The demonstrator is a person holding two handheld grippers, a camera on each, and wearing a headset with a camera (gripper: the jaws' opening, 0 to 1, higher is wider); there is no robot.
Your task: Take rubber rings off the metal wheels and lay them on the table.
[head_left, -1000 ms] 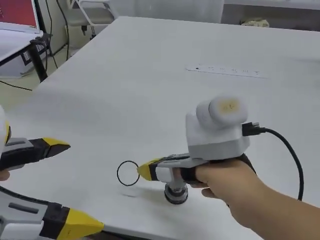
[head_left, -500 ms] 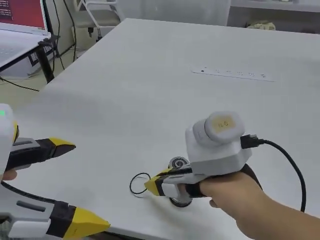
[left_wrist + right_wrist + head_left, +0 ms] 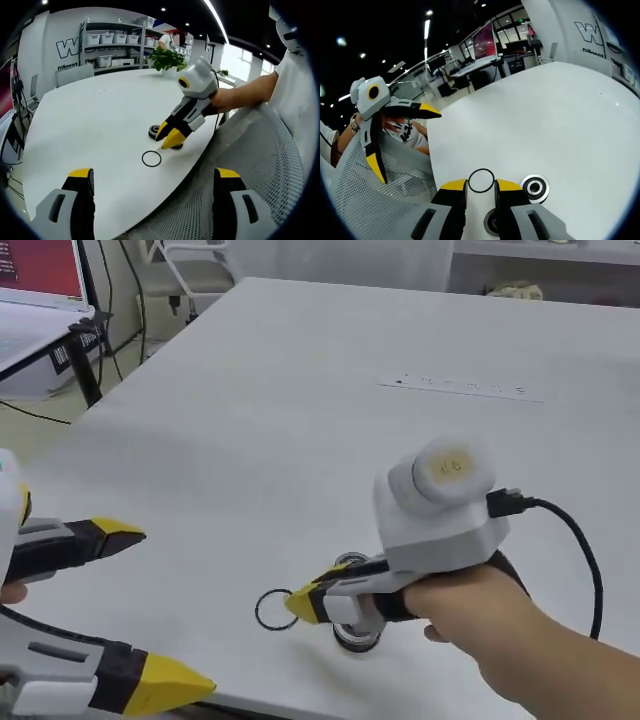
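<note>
Black rubber ring (image 3: 274, 610) lies flat on the white table (image 3: 330, 390), near the edge closest to the person and free of both metal wheels. The right gripper (image 3: 300, 605), held in a hand (image 3: 465, 602), is lowered over the table with its yellow tips at the ring's rim. In the right gripper view the ring (image 3: 481, 180) sits directly ahead of the narrow gap between the jaws. The right gripper's jaws stand slightly apart and clamp nothing. The first wheel (image 3: 535, 187) stands on the table just beside the right-hand jaw. The second wheel (image 3: 491, 222) sits under the jaws and is partly covered by them; in the head view it (image 3: 355, 636) shows below the gripper body. In the left gripper view the ring (image 3: 151, 158) lies just in front of the right gripper's tips (image 3: 170, 140), with a wheel (image 3: 154, 131) behind them. The left gripper (image 3: 140, 610) is held off the table edge, well apart from the ring, jaws spread wide and empty.
</note>
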